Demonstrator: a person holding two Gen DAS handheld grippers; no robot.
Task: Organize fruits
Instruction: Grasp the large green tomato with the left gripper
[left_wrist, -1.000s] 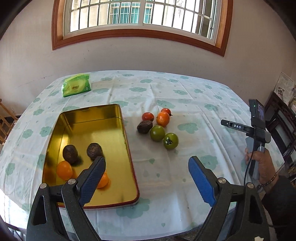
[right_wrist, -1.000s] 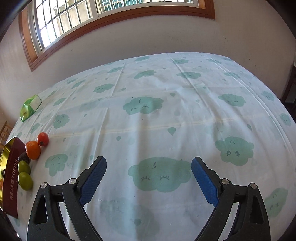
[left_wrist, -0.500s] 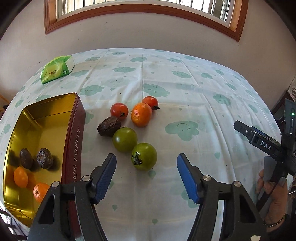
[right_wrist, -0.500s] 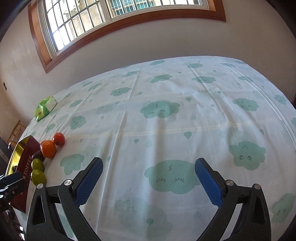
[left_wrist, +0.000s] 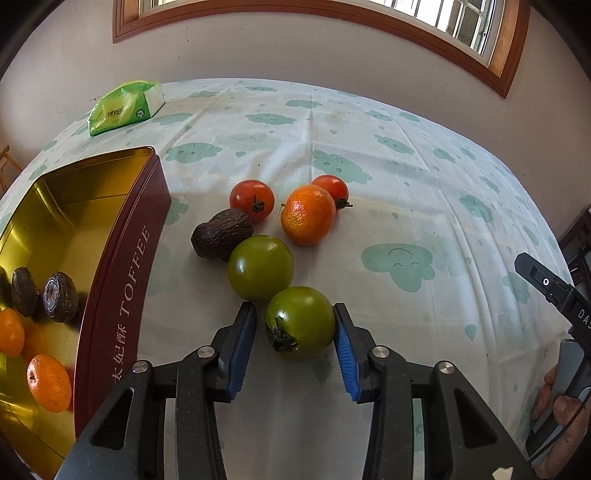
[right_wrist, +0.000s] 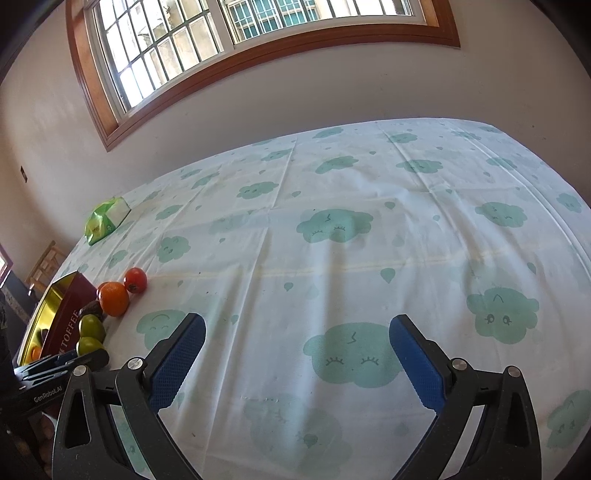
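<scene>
My left gripper (left_wrist: 295, 308) straddles the near green tomato (left_wrist: 301, 321) on the cloud-print tablecloth; its jaws are closing, with the blue pads against the tomato's two sides. Behind it lie a second green tomato (left_wrist: 260, 267), a wrinkled dark fruit (left_wrist: 221, 236), an orange (left_wrist: 308, 214) and two red tomatoes (left_wrist: 252, 199). At the left, the gold-lined toffee tin (left_wrist: 125, 266) holds two oranges and two dark fruits. My right gripper (right_wrist: 295, 332) hangs open over bare cloth, with nothing between its fingers and the fruit cluster (right_wrist: 114, 299) far to its left.
A green packet (left_wrist: 125, 107) lies at the table's far left corner. A hand (left_wrist: 561, 410) holding the right gripper shows at the right edge of the left wrist view. A wooden chair (right_wrist: 44, 262) stands beyond the table's left edge. A wall with a window is behind the table.
My left gripper has moved right and down from over the tin to the near green tomato, and its jaws have narrowed around it. The right gripper has tilted up slightly and stayed open.
</scene>
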